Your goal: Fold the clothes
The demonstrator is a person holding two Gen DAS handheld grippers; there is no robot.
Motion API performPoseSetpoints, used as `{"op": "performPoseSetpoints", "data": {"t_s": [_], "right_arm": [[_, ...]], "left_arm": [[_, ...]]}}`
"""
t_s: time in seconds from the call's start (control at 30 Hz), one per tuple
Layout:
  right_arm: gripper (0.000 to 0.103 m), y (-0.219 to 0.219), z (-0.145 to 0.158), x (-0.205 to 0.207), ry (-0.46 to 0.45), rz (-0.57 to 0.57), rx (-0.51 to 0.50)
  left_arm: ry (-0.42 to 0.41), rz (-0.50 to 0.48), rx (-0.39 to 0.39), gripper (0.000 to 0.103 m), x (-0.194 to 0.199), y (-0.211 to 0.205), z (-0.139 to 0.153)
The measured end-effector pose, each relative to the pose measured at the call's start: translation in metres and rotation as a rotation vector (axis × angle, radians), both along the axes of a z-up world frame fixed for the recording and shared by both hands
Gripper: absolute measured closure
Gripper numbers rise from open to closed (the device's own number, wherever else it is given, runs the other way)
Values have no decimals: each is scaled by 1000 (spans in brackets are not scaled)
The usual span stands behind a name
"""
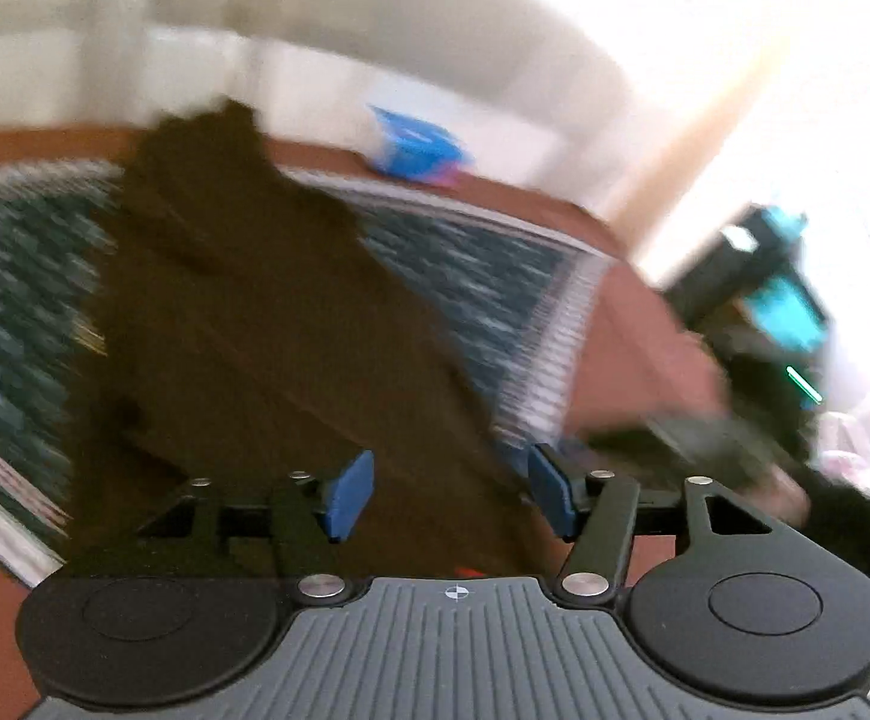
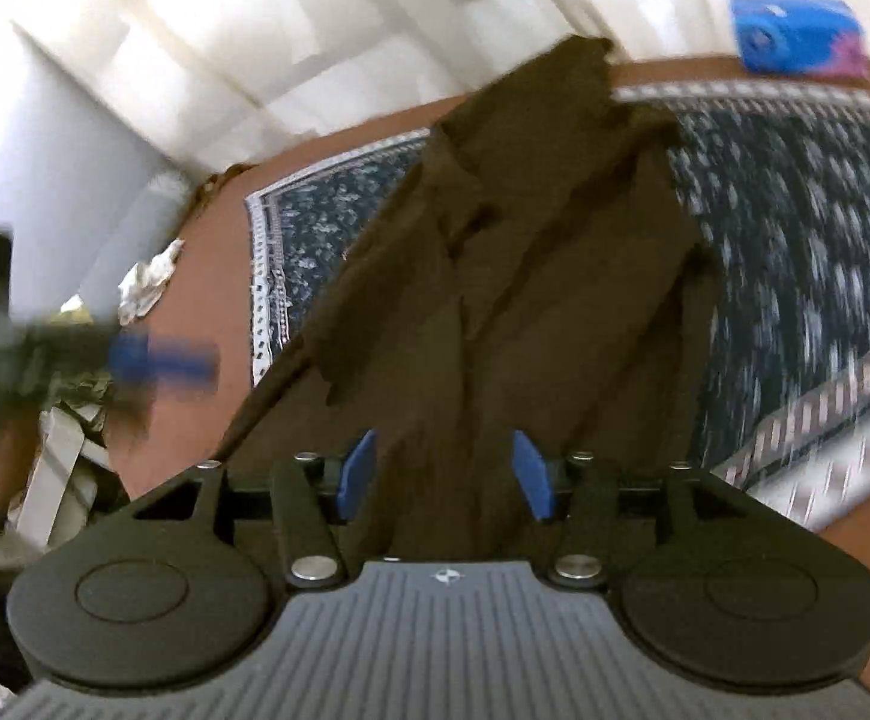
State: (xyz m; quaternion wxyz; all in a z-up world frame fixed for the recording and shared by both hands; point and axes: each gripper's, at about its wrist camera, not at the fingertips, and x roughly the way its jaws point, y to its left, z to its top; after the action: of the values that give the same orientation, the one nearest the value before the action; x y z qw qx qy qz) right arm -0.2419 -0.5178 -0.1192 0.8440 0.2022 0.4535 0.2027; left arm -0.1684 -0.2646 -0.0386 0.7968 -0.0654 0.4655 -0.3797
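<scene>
Nearest to me in the left wrist view, my left hand-held gripper [image 1: 444, 495] stands wide, its blue pads well apart with nothing pinched between them. The dark brown garment [image 1: 267, 324] lies right under and ahead of it, running from the bottom centre of the frame up toward the upper left. In the right wrist view my right hand-held gripper [image 2: 444, 474] is also spread wide; cloth passes between the pads and reaches down to the gripper body, but the pads are not closed on it, so I judge it is not held.

The garment [image 2: 525, 276] lies on a dark patterned rug [image 2: 795, 228] on the reddish floor [image 2: 207, 312]. Its long axis points away from both grippers, so any fold I make next, I think, would have to start at this near end and carry it toward the far end. Both grippers sit at that near end; I cannot say which is closer.

The left view shows my other gripper as a blur at the right edge, over bare floor beside the rug. The right view alone shows the garment's creases clearly, plus crumpled white cloth [image 2: 150, 282] at the left. A blue box [image 2: 795, 33] sits furthest off, at the upper right.
</scene>
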Motion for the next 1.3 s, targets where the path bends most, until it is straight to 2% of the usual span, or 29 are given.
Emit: {"op": "performPoseSetpoints", "data": {"t_s": [0.13, 0.3, 0.4, 0.57, 0.8, 0.83, 0.9, 0.93, 0.97, 1.03, 1.07, 1.1, 1.17, 1.2, 1.23, 1.3], "right_arm": [[42, 19, -12, -25, 43, -80, -32], [40, 38, -17, -44, 76, -164, -112], [39, 47, -19, -53, 86, -206, -150], [39, 52, -24, -64, 103, -237, -181], [39, 56, -29, -72, 133, -197, -200], [39, 56, -30, -73, 137, -190, -199], [39, 56, -31, -74, 143, -184, -197], [39, 56, -32, -74, 144, -183, -194], [40, 56, -31, -73, 146, -186, -190], [53, 54, -29, -72, 155, -179, -174], [70, 53, -28, -71, 161, -172, -165], [75, 53, -26, -71, 168, -163, -156], [77, 52, -20, -70, 169, -146, -139], [88, 51, -14, -69, 165, -142, -129], [93, 51, -9, -68, 161, -137, -120], [98, 51, 2, -66, 149, -127, -106]], "left_arm": [[-52, 96, 82, 32, 78, 8, -19], [-85, 79, 161, 32, 146, -28, -42], [-79, 57, 219, 32, 161, -42, -57], [-37, 131, 280, 32, 185, -55, -76], [-21, 191, 367, 35, 202, -63, -88], [-20, 192, 380, 40, 202, -63, -90], [-8, 197, 403, 61, 204, -62, -94], [0, 199, 413, 84, 205, -61, -96], [5, 197, 416, 99, 206, -60, -97], [7, 181, 404, 103, 208, -56, -94], [8, 175, 393, 103, 210, -53, -91], [10, 171, 377, 103, 212, -48, -86], [14, 162, 344, 103, 217, -37, -77], [15, 165, 332, 103, 221, -31, -73], [14, 174, 323, 103, 226, -23, -68], [12, 195, 311, 103, 236, -6, -62]]}}
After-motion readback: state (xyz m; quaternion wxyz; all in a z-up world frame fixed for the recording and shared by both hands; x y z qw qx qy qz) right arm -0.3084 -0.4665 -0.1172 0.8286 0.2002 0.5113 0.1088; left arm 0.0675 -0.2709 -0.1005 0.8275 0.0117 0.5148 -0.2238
